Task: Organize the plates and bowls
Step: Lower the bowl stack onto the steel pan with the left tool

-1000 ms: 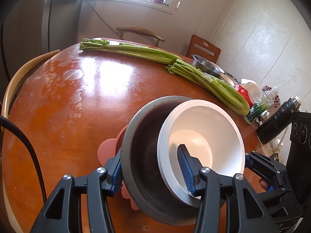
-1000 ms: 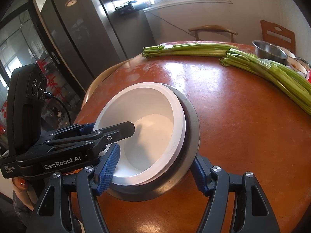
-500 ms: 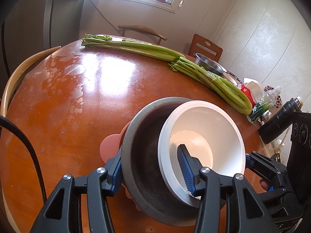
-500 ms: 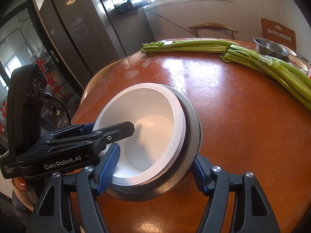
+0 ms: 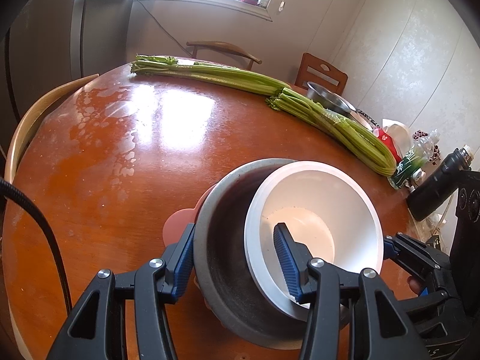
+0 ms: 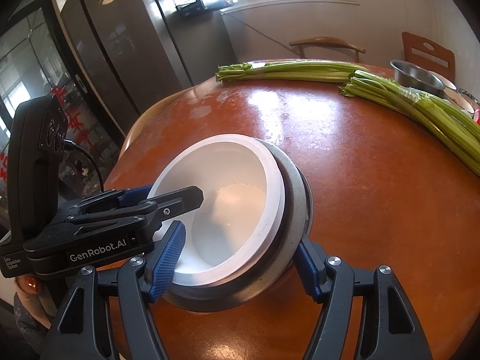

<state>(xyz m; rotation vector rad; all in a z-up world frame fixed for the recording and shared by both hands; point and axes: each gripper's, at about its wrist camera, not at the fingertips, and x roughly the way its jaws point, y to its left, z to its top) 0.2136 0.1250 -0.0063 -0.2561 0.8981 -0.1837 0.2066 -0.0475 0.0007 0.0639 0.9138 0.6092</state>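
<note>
Both my tongs – left (image 5: 234, 255), right (image 6: 240, 258) – clenched the nested grey bowl (image 5: 222, 240) and white bowl (image 5: 318, 210) together, steadying the stack.

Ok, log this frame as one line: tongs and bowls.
left tongs: shut on grey bowl rim | right tongs: shut on both rims | white bowl: nested, tilted | pink plate: beneath

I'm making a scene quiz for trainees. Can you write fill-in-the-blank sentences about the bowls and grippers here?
1. The white bowl sits inside the ____ bowl.
2. Under the nested bowls lies a ____ scalloped plate.
3. Each gripper has one finger ____ the white bowl.

Missing: grey; pink; inside
</note>
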